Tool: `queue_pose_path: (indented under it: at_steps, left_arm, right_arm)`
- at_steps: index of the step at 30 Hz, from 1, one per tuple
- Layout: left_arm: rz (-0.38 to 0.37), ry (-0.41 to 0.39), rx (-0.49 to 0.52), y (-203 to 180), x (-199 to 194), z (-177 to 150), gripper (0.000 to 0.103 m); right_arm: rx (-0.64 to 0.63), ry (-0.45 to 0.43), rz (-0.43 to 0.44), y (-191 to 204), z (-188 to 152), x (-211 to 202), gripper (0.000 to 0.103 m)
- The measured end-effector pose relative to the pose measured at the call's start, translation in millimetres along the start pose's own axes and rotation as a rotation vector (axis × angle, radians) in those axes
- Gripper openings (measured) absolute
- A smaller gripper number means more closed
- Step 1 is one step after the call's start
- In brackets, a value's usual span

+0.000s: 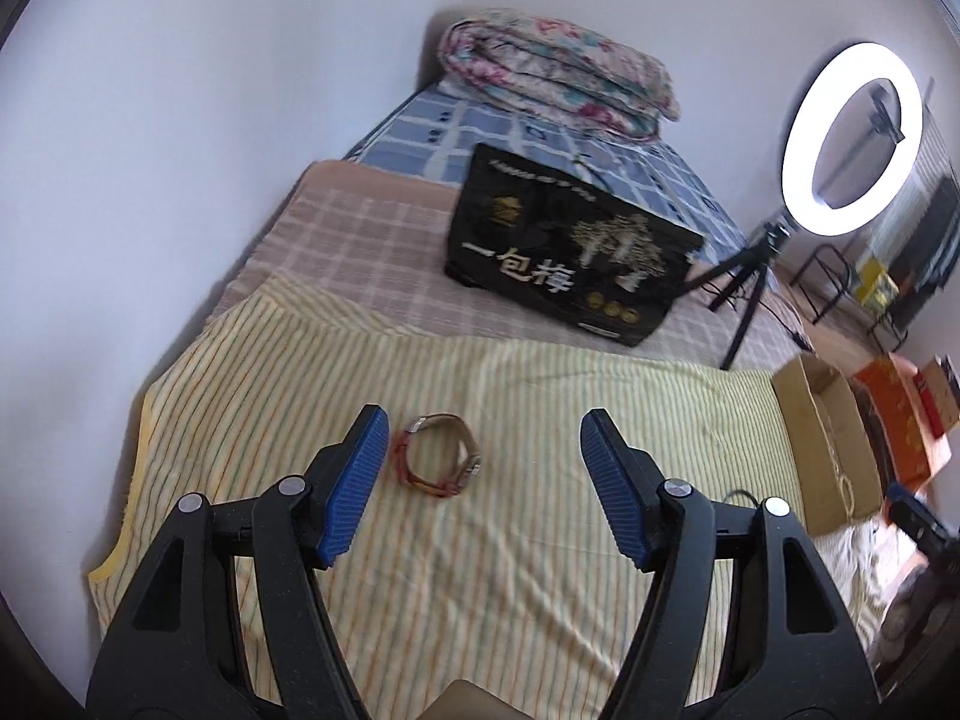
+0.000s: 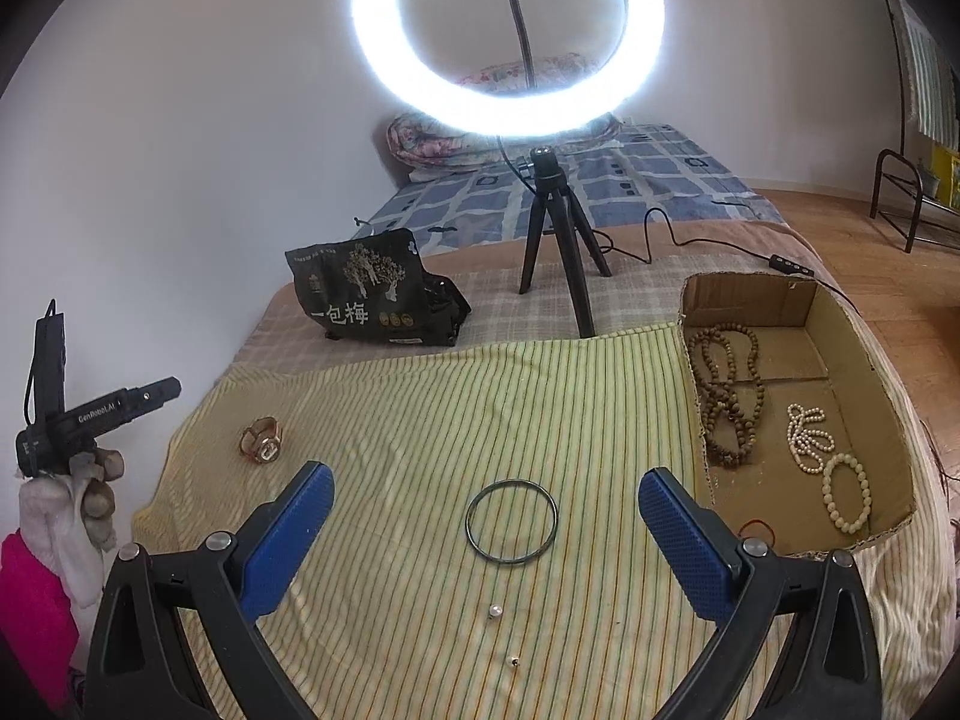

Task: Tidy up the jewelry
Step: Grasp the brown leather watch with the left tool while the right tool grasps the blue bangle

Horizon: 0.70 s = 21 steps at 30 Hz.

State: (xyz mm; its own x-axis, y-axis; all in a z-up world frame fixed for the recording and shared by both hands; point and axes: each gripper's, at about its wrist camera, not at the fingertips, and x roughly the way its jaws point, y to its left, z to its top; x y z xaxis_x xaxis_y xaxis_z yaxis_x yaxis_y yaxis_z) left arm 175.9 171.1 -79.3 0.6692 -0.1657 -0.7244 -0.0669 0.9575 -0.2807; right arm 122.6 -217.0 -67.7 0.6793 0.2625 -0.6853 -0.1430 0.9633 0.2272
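On the bed's striped cloth [image 2: 420, 408], both grippers tilt downward, jaws wide and empty: the left gripper [image 1: 480, 474] near the watch [image 1: 437, 455], the right gripper [image 2: 486, 531] framing the bangle [image 2: 511, 522] beside the cardboard box [image 2: 864, 360].

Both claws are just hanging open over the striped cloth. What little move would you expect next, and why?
Probably the left gripper eases forward and slightly left, to bring the watch between its open jaws. The watch lies loose on the striped cloth just ahead, while beads already lie in the cardboard box.
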Motion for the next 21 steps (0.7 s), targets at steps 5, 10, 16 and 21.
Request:
queue_pose_path:
  at_steps: [5,10,16,21]
  left_arm:
    - [0.003,0.058,-0.062,22.7,24.8,-3.9,0.071]
    - [0.052,0.088,-0.042,26.5,47.3,-12.0,0.071]
    - [0.041,0.122,-0.085,39.2,72.3,-17.1,0.071]
    - [0.016,0.171,-0.055,35.5,87.6,-21.9,0.071]
  right_arm:
    - [-0.016,0.038,-0.019,0.2,-6.8,14.4,0.103]
    - [-0.039,0.069,-0.02,4.8,-15.6,30.1,0.103]
    - [-0.128,0.117,-0.054,15.4,-30.8,54.6,0.103]
    - [-0.15,0.153,-0.086,15.9,-40.9,76.9,0.103]
